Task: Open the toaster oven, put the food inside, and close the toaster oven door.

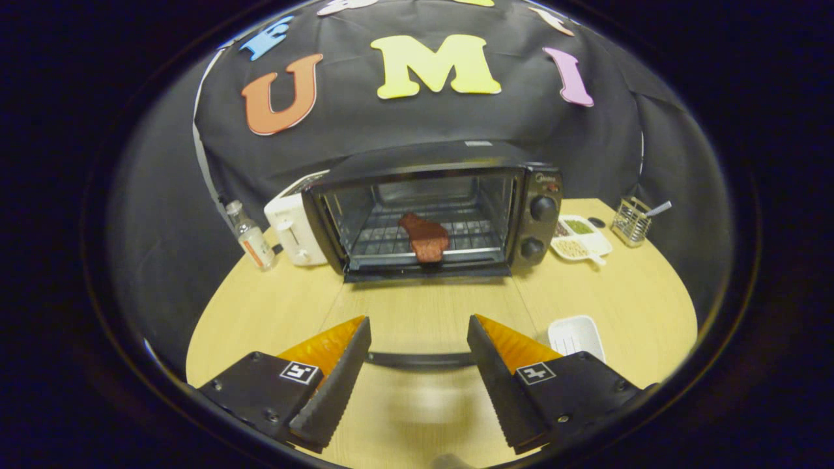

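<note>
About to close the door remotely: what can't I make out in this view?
- Toaster oven door: glass nearly invisible; only its handle shows between the open gripper fingers, not touching.
- Food on rack: type unclear, small.
- Knob settings: too small.
- White toaster: partly hidden behind oven.

The toaster oven [433,208] stands at the back of the table [273,312], door [423,319] folded down flat toward the gripper [419,339] — its handle [420,359] runs between the spread fingers, touching neither. The food [425,238] lies on the rack inside. Left of the oven, touching or just beside it, a toaster [293,225]; further left a bottle [251,238]. Right of the oven a divided dish [582,239], beyond it a wire holder [631,221] — nearer, by the right finger, a small tray [575,335]
</note>
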Demonstrator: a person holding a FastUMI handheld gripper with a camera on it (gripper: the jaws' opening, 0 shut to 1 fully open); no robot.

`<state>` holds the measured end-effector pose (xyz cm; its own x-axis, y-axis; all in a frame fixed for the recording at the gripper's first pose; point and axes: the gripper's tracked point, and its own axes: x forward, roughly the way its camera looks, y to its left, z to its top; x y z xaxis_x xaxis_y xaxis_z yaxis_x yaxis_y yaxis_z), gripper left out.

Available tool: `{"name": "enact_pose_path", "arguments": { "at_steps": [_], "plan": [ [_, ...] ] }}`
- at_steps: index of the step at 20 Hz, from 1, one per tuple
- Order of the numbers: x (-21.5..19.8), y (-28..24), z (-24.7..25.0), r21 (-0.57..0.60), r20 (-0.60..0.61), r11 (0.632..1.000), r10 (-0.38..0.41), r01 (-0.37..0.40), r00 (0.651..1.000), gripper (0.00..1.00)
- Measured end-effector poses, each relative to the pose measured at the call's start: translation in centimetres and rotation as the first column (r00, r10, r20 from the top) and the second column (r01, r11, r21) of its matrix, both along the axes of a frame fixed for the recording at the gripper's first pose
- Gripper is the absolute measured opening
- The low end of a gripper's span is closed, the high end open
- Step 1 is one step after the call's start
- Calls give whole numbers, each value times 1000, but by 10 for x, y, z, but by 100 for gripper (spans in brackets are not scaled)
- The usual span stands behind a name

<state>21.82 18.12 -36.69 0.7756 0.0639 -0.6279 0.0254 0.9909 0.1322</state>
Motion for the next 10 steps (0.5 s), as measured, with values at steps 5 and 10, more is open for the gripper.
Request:
{"name": "enact_pose_path", "arguments": {
  "at_steps": [5, 10],
  "plan": [
    [-35, -12, -41, -24, -92, 1000, 7, -9, 996, 95],
    [-36, -10, -79, -14, -162, 1000, 8, -10, 987, 95]
  ]
}}
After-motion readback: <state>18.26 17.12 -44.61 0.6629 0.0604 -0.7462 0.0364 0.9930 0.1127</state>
